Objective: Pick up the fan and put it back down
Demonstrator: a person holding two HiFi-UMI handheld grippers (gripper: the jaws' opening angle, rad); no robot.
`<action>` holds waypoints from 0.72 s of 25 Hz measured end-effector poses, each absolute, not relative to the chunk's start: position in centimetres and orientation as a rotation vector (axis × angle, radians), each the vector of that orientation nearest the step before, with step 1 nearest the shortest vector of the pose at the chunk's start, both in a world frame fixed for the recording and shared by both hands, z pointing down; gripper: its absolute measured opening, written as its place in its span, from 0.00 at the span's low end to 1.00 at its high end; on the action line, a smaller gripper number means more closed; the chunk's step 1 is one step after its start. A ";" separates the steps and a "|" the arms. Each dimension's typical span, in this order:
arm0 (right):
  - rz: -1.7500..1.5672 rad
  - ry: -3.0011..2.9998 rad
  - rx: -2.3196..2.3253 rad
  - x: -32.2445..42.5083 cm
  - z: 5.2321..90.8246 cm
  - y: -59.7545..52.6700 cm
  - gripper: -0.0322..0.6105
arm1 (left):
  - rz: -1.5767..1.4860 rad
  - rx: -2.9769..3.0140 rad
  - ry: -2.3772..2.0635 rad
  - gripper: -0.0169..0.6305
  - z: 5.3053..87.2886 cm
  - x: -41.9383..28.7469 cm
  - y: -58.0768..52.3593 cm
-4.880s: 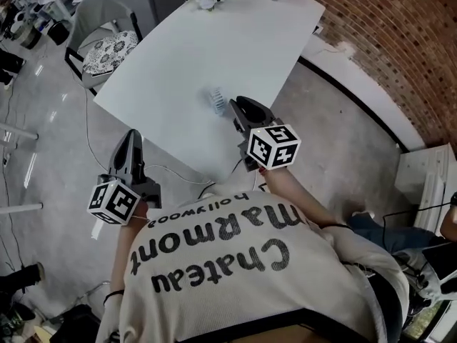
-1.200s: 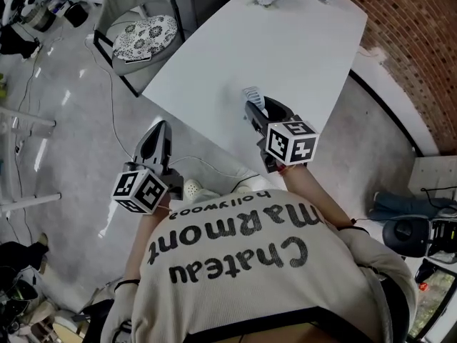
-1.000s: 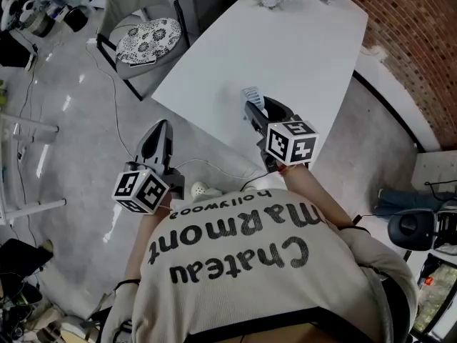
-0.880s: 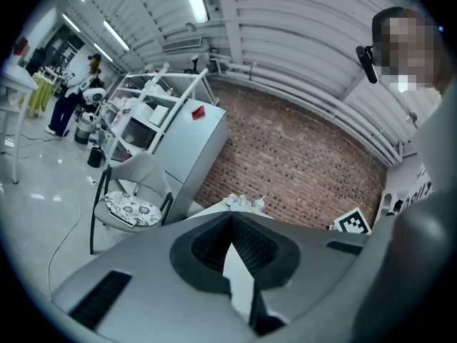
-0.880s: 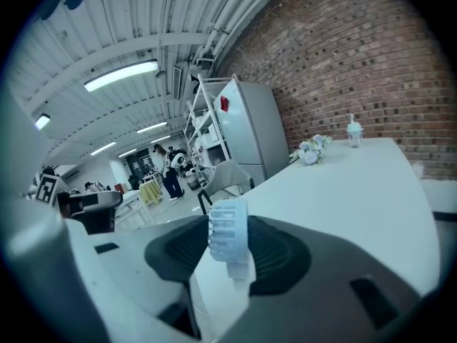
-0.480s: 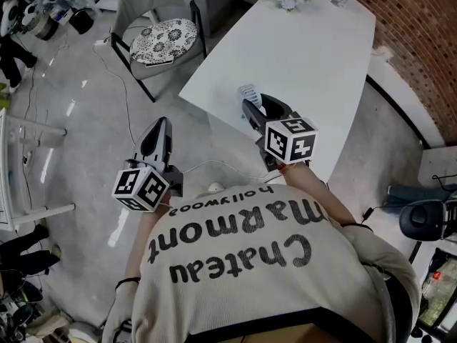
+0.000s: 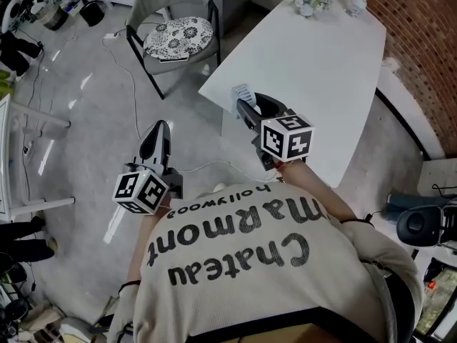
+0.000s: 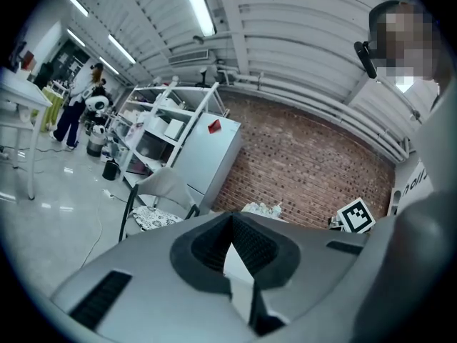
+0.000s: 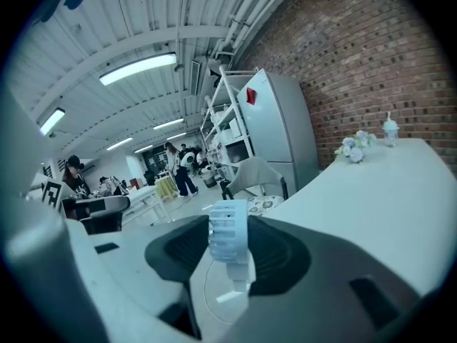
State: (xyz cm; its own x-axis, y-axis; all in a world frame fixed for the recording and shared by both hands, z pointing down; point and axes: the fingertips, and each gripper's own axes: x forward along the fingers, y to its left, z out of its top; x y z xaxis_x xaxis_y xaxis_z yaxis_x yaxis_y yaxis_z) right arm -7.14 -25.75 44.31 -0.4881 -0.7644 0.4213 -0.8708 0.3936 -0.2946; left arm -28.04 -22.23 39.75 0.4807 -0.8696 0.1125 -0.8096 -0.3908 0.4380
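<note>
A small pale-blue fan with a ribbed round head sits between the jaws of my right gripper, which is shut on it above the near left corner of the white table. In the right gripper view the fan stands upright between the dark pads of the right gripper. My left gripper hangs over the floor, left of the table, with its jaws together and nothing in them. From the left gripper view, the left gripper points towards the table and the brick wall.
A grey chair with a patterned cushion stands left of the table. Flowers and a small cup sit at the table's far end. A thin cable lies on the floor. A brick wall runs along the right; people stand far off.
Both grippers and the person have shifted sideways along the table, so it now lies further right in view. The fan stays in the right gripper; the left stays closed.
</note>
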 end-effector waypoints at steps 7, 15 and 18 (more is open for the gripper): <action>0.706 -2.448 1.374 -9.5 44.5 -26.5 0.32 | -0.196 2.226 -1.476 0.03 40.9 -30.7 -22.0; 0.723 -2.451 1.309 -10.5 45.3 -27.8 0.32 | -0.195 2.191 -1.497 0.03 41.8 -30.9 -22.7; 0.738 -2.453 1.288 -10.6 45.4 -29.1 0.32 | -0.202 2.166 -1.524 0.03 41.7 -31.2 -23.3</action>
